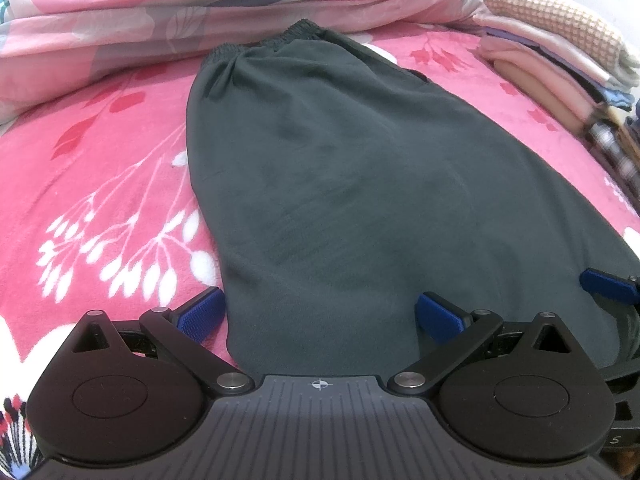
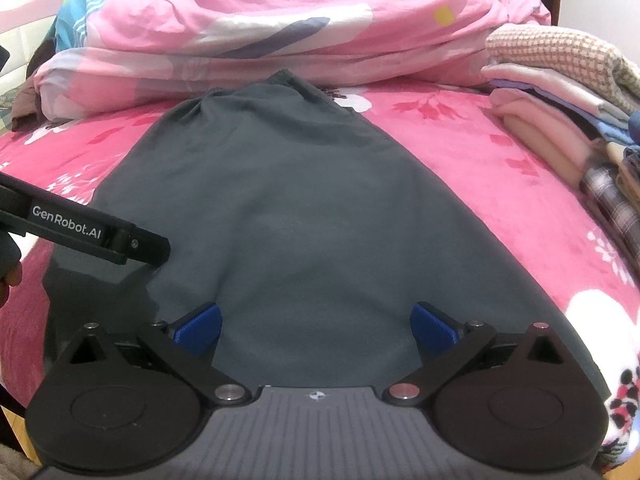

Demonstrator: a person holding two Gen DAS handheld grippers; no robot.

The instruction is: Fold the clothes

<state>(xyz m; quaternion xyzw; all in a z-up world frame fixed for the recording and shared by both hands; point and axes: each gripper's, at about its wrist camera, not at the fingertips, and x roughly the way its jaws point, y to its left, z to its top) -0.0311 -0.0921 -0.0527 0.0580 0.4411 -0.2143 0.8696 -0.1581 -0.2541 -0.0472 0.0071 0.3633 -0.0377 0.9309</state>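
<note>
The left tool [image 1: 320, 316] sits low over the near end of the dark grey garment [image 1: 320, 184], its blue-padded fingers [image 1: 200, 314] spread wide apart with nothing between them; the left pad hangs over the pink bedspread [image 1: 92, 168] just off the cloth's left edge, and the right pad is over the fabric. The right tool [image 2: 316, 326] is likewise wide apart and empty, both of its blue pads [image 2: 434, 326] over the grey cloth near the garment's near hem. In the left wrist view a blue pad of the right tool shows at the far right edge; in the right wrist view the left tool's black body, marked "GenRobot.AI", reaches in from the left over the garment's left side, with part of a hand [image 2: 10, 268] behind it at the frame edge. The garment lies flat and lengthwise on the bed, its ribbed elastic band [image 1: 272, 42] at the far end, close to a bunched pink floral quilt [image 2: 280, 28]. To the right, well apart from the garment, stands a stack of folded clothes [image 2: 560, 100] topped by a beige checked piece.
</note>
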